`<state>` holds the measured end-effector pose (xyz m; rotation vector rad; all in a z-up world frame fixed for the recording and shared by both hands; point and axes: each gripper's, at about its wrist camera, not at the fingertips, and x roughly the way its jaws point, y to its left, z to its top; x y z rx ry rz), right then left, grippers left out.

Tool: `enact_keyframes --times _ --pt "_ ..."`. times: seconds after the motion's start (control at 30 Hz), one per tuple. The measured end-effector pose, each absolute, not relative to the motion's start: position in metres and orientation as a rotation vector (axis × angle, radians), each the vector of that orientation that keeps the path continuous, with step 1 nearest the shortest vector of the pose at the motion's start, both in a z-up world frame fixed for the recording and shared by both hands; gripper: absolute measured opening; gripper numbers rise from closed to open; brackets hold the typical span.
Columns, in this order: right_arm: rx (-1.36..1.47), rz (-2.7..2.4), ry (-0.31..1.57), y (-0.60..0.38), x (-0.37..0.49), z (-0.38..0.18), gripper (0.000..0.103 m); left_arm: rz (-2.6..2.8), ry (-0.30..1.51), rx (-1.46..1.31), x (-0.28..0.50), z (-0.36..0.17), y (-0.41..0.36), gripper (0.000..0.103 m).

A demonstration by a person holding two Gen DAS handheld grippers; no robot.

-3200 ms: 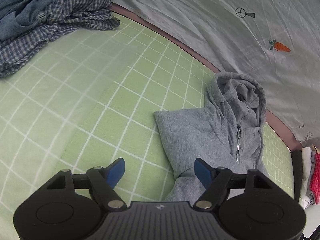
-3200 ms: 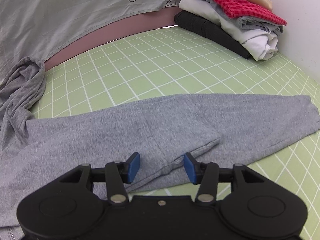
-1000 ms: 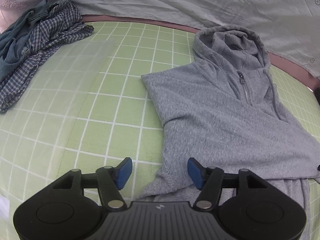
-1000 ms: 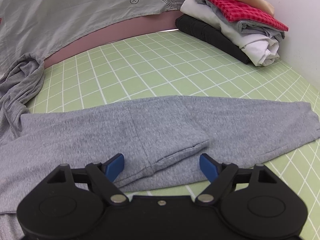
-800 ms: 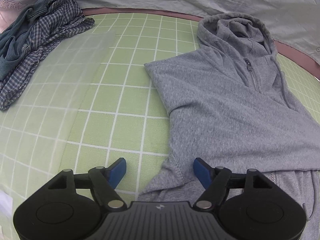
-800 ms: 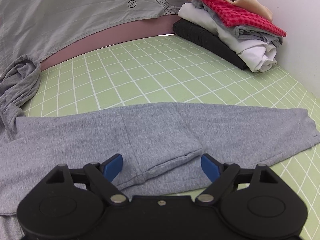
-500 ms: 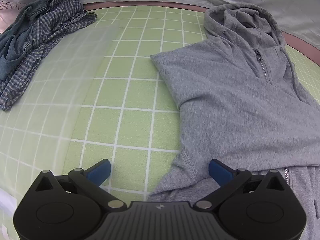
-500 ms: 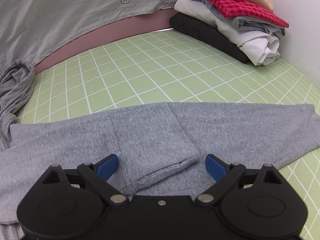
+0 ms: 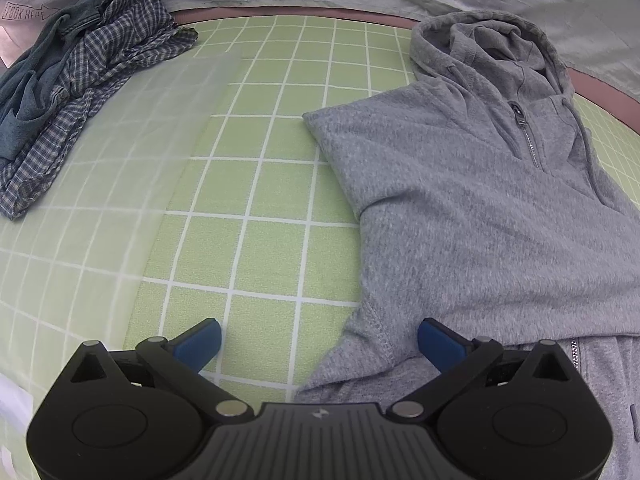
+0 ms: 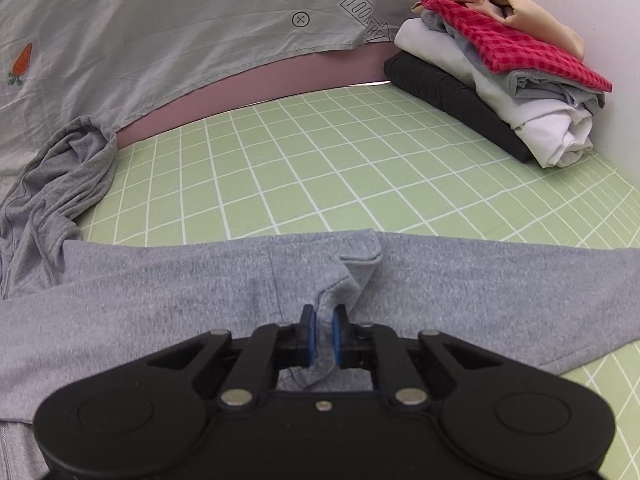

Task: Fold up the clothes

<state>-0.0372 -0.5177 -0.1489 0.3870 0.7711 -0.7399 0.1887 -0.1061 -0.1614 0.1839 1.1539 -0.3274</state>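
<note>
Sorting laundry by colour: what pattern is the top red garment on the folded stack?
Red checked garment, clearest in the right wrist view.

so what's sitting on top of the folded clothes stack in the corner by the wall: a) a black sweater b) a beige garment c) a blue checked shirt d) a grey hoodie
b, in the right wrist view a beige garment lies on top of the folded stack, just above a red checked piece.

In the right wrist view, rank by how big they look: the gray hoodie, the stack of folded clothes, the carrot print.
1. gray hoodie, though it lies nearest the camera
2. stack of folded clothes
3. carrot print
</note>
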Motion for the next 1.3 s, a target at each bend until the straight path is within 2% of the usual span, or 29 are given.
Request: enact_keyframes --times 0.37,0.53,0.6,0.7,0.77,0.8,0.87,0.9,1.3 --pt "0.407 -0.517 0.667 -0.452 -0.002 -0.108 0.008 -0.327 1.146 0.183 0.188 -0.162 -0.105 0.103" --pt "0.359 -0.297 0.755 -0.381 0.035 -0.122 0.008 -0.322 1.172 0.171 0.189 -0.16 -0.103 0.103" --pt "0.306 -0.247 0.825 -0.354 0.045 -0.133 0.014 -0.301 1.167 0.143 0.185 -0.153 -0.099 0.103" --pt "0.251 -0.23 0.853 -0.336 0.041 -0.135 0.036 -0.296 1.118 0.135 0.172 -0.139 -0.094 0.103" --pt "0.254 -0.237 0.815 -0.336 0.03 -0.125 0.059 -0.293 1.094 0.13 0.163 -0.129 -0.094 0.103" --pt "0.254 -0.246 0.793 -0.336 0.024 -0.12 0.066 -0.293 1.087 0.125 0.158 -0.125 -0.095 0.103" --pt "0.252 -0.273 0.744 -0.34 0.009 -0.112 0.098 -0.298 1.066 0.114 0.146 -0.119 -0.096 0.103" --pt "0.252 -0.29 0.725 -0.342 0.0 -0.109 0.102 -0.301 1.056 0.112 0.14 -0.116 -0.097 0.103" --pt "0.281 -0.55 0.731 -0.423 -0.098 -0.123 0.103 -0.316 1.008 0.121 0.073 -0.103 -0.147 0.103"
